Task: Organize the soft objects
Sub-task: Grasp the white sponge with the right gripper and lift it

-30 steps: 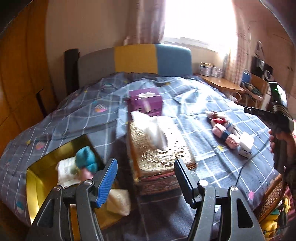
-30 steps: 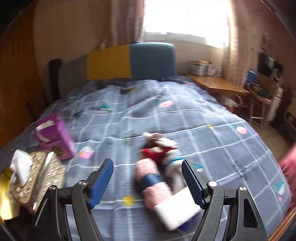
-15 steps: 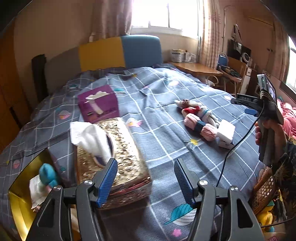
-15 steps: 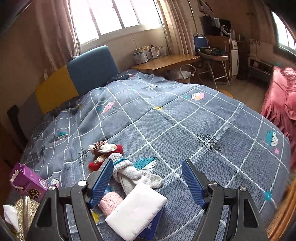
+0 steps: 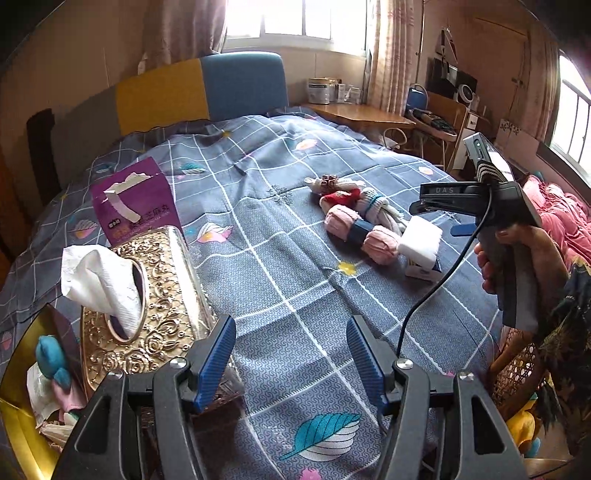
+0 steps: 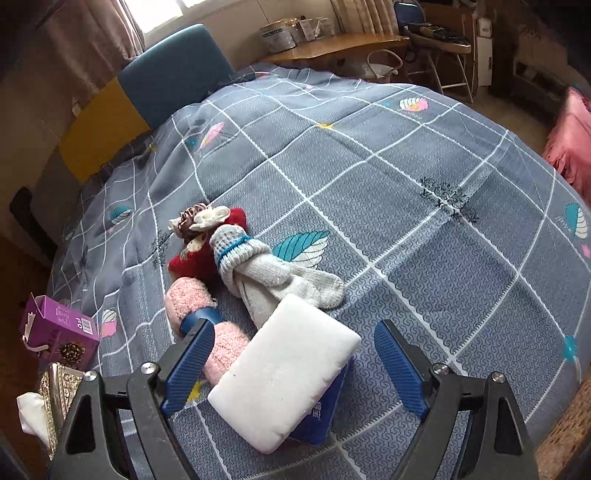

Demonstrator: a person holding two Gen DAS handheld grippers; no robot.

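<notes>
Left gripper (image 5: 291,354) stands open and empty, low centre of its view; the yellow bin (image 5: 16,373) sits lower left. Right gripper (image 6: 295,365), jaws spread, straddles the white sponge (image 6: 284,373) at lower centre. Recommended: close squarely across its width, clear of the pink sock roll (image 6: 207,325) touching its left.

Daylight from blown-out window (image 5: 295,18) w/ glare, room evenly lit, sharp center, heavy fisheye warp + dark corners.
</notes>
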